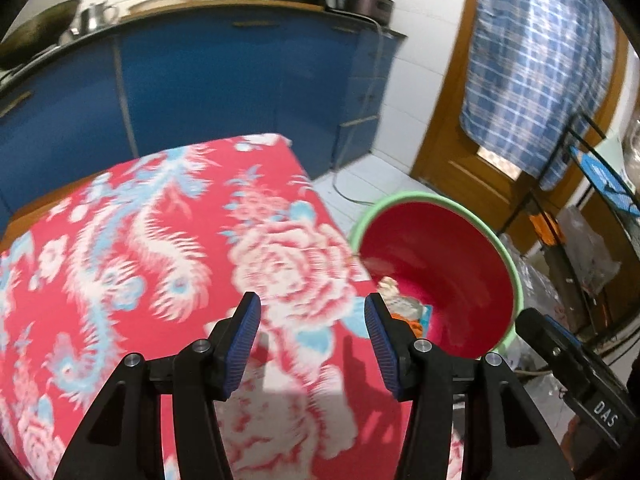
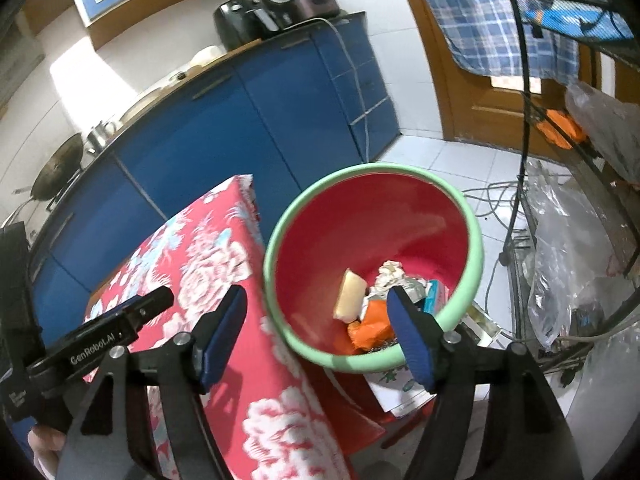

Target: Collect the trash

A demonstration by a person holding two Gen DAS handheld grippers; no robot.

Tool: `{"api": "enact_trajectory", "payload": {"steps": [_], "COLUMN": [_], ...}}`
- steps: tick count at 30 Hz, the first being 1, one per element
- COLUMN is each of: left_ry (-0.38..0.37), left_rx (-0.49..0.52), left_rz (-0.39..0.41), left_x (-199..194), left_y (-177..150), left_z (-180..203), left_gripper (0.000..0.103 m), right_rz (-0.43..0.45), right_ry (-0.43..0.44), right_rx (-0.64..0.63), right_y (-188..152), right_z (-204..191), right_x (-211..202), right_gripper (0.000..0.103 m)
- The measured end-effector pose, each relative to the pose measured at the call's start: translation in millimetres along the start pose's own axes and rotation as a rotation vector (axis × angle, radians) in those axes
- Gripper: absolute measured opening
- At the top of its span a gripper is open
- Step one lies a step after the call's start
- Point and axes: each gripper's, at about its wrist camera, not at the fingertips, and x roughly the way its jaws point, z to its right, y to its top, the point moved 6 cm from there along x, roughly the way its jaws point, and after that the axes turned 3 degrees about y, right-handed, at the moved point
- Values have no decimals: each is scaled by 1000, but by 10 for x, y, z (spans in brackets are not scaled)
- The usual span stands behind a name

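A red flowery cloth [image 1: 160, 260] covers the table. The bin [image 2: 476, 248] sits at its 3 o'clock, trash [image 2: 380, 300] inside. Both grippers [image 1: 312, 344] [image 2: 320, 336] gape wide, holding nothing. Blue cupboards [image 1: 200, 88] stand behind.

Red cloth w/ pink flowers & blue birds [image 1: 168, 248] covers a counter. Behind it: long row of blue cupboards [image 1: 200, 92] w/ a brown top. On that top, left side, a dark wok [image 1: 36, 36] & a shiny metal pot [image 1: 94, 16]. Farther right, a black cooker [image 2: 244, 24] & a round dark pot [image 1: 374, 2], w/ a white cord [image 2: 352, 80] hanging down the cupboard side. Brown wood door [image 1: 452, 148] at right, blue check cloth [image 1: 536, 64] hanging on it. Black wire rack [image 2: 524, 120] nr the door, w/ clear plastic bags [image 2: 560, 248] & something orange [image 2: 560, 128]. White tile floor [image 2: 452, 164], grey cables [image 2: 492, 200] lying on it.
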Motion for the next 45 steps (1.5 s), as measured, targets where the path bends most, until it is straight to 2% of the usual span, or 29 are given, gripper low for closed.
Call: {"api": "enact_trajectory", "payload": {"steps": [3,9,12,21,34,45], "left_ry": [46,86,117,215,249,271], "left_rx": [-14,-40,-54,-107,-130,-138], "left_rz": [16,35,46,94,155,202], "left_x": [-138,-424,-564,-942,-1298,-1493], "left_y": [-40,-180,-249,-384,-476,-496], "left_z": [-148,-360,-479,-799,-889,-938], "left_gripper": [59,66,73,74,75,75], "right_rz": [-8,-3,-1,61,127,143], "right_ry": [15,50,64,117,162,175], "right_rx": [-31,-104,-135,-186,-226,-248], "right_y": [-44,-156,-210,-316,-397,-410], "right_z": [-144,-431,-554,-842,-1105,-1188], "right_x": [-52,-191,-248,-476,-778,-881], "right_gripper": [82,85,85,86,87,87]}}
